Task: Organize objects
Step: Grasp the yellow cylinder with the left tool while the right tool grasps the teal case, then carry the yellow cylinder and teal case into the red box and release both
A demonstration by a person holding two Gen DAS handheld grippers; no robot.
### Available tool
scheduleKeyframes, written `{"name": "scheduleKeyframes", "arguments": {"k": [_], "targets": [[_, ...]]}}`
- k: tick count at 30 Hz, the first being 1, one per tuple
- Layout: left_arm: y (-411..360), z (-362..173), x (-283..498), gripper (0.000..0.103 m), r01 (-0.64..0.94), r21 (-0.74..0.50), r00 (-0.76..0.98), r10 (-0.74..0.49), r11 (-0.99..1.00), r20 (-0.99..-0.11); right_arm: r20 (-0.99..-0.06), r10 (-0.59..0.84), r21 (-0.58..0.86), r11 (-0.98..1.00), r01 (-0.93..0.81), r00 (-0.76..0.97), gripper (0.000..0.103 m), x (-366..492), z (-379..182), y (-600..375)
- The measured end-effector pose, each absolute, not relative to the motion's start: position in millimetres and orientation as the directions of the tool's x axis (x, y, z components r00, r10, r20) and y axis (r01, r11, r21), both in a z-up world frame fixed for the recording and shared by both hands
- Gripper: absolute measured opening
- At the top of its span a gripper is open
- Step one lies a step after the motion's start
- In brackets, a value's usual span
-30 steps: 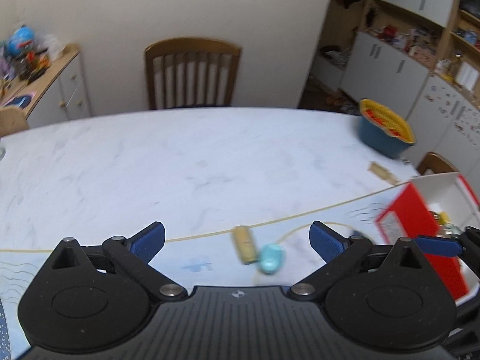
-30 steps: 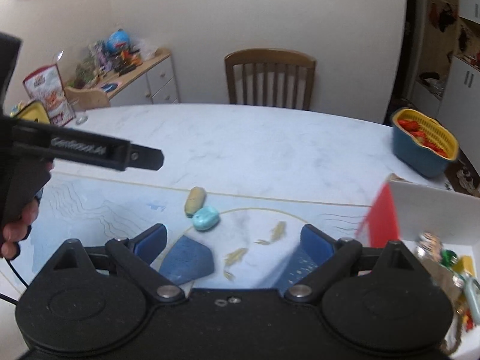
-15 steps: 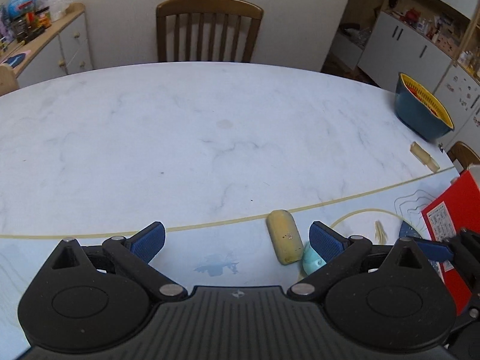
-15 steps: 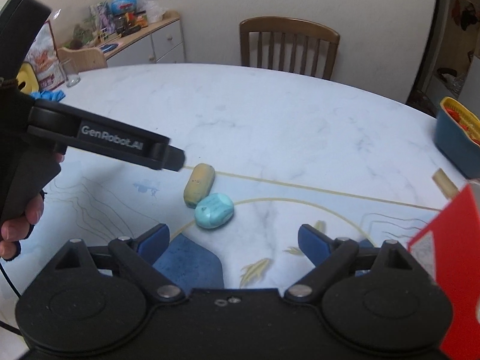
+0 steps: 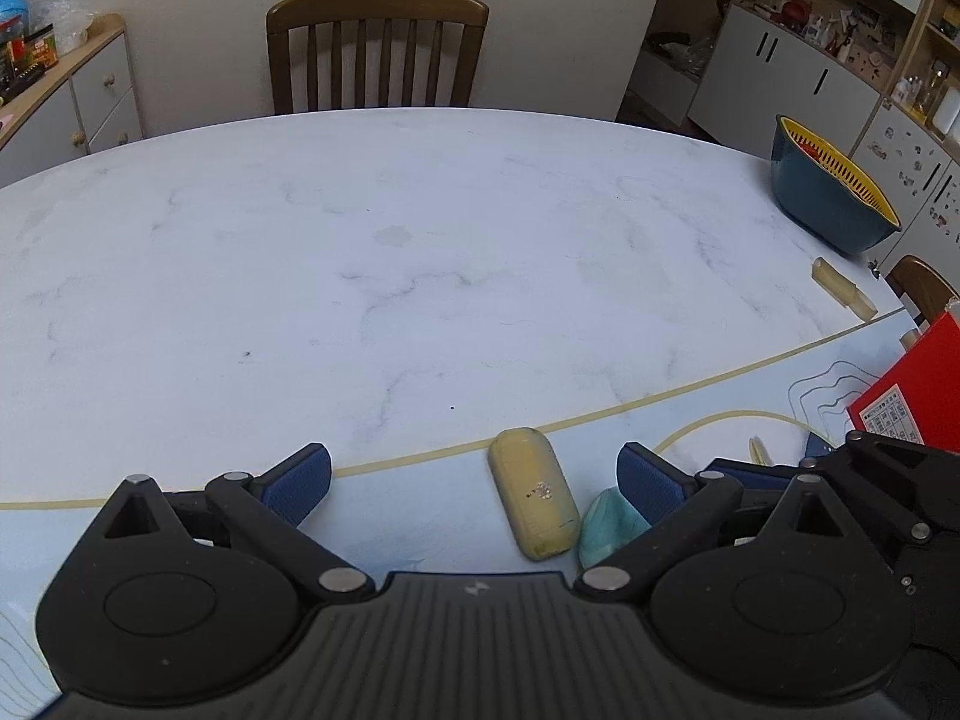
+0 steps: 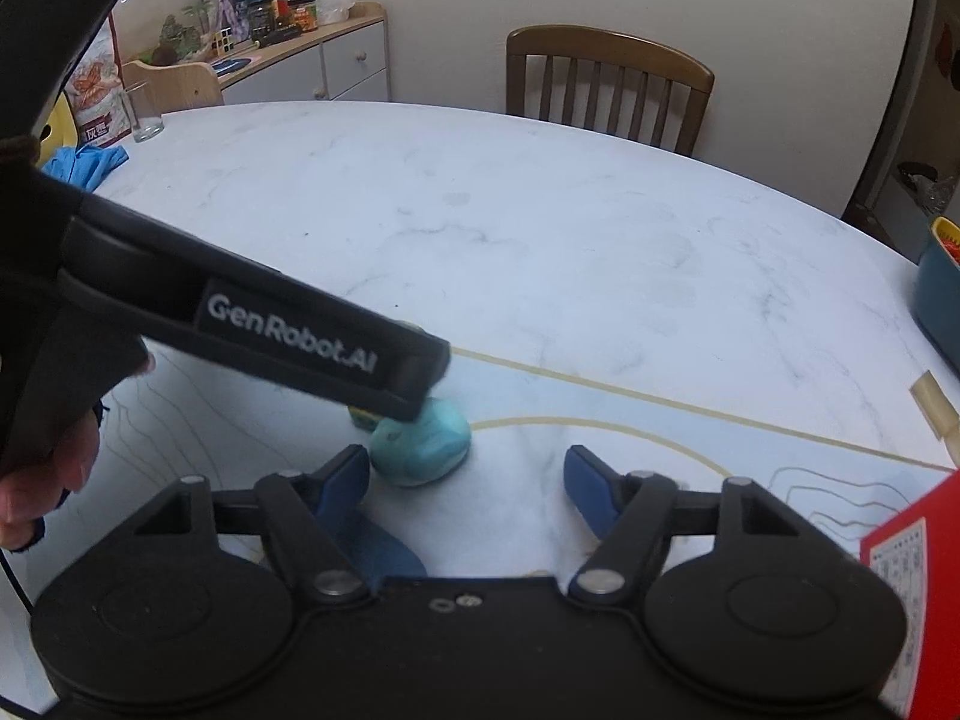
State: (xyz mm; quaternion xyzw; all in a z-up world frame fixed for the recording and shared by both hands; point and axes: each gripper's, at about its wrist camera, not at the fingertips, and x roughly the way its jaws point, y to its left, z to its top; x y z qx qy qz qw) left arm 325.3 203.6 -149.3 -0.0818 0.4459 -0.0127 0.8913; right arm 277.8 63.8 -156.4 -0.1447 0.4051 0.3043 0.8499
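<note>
A yellow oblong object point(image 5: 534, 492) lies on the table mat between the fingers of my open left gripper point(image 5: 474, 477), nearer the right finger. A teal rounded object point(image 5: 606, 525) lies touching its right side, partly behind that finger. In the right wrist view the teal object point(image 6: 420, 447) sits just ahead of my open right gripper point(image 6: 468, 480), near its left finger. The left gripper's black body point(image 6: 252, 324) crosses above it and hides nearly all of the yellow object. A red box point(image 5: 912, 402) stands at the right, also in the right wrist view point(image 6: 912, 576).
A blue bowl with a yellow strainer point(image 5: 834, 192) sits at the table's far right edge. A small beige piece point(image 5: 840, 288) lies near it. A wooden chair point(image 5: 375, 48) stands behind the table. A glass point(image 6: 141, 111), a snack bag and a blue cloth point(image 6: 84, 162) are at the far left.
Both grippers have moved forward and down toward the yellow and teal objects. The yellow object now lies between the left fingers, and the teal one is close before the right gripper.
</note>
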Motion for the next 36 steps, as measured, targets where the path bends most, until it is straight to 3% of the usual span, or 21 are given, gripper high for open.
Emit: {"name": "scheduleKeyframes", "arguments": {"k": [2,8,10,16,20,36], "targets": [[204,-150,326,0.100,-0.053,-0.167,0.603,-0.102,0.984,-0.791,-0.772,0.406,-0.005,0.766,-0.643,0.489,0.062,278,-157,67],[205,-153,327,0.079,-0.058,-0.180,0.602,-0.109,0.982,-0.791,-0.770,0.418,-0.010,0.748,-0.664,0.482,0.052,281,-160,73],[202,-152,327,0.066,-0.049,-0.178,0.605,-0.113,0.983,-0.788,-0.768,0.426,-0.004,0.743,-0.669,0.478,0.049,281,-161,73],[191,-151,325,0.038,-0.015,-0.181,0.602,-0.136,0.983,-0.787,-0.761,0.447,-0.017,0.711,-0.703,0.470,0.037,277,-159,78],[189,-152,325,0.027,-0.004,-0.186,0.599,-0.146,0.983,-0.787,-0.763,0.449,-0.020,0.702,-0.712,0.464,0.037,275,-158,78],[184,-138,301,0.022,-0.002,-0.180,0.591,-0.144,0.984,-0.794,-0.772,0.401,0.042,0.806,-0.591,0.493,0.037,243,-133,28]]}}
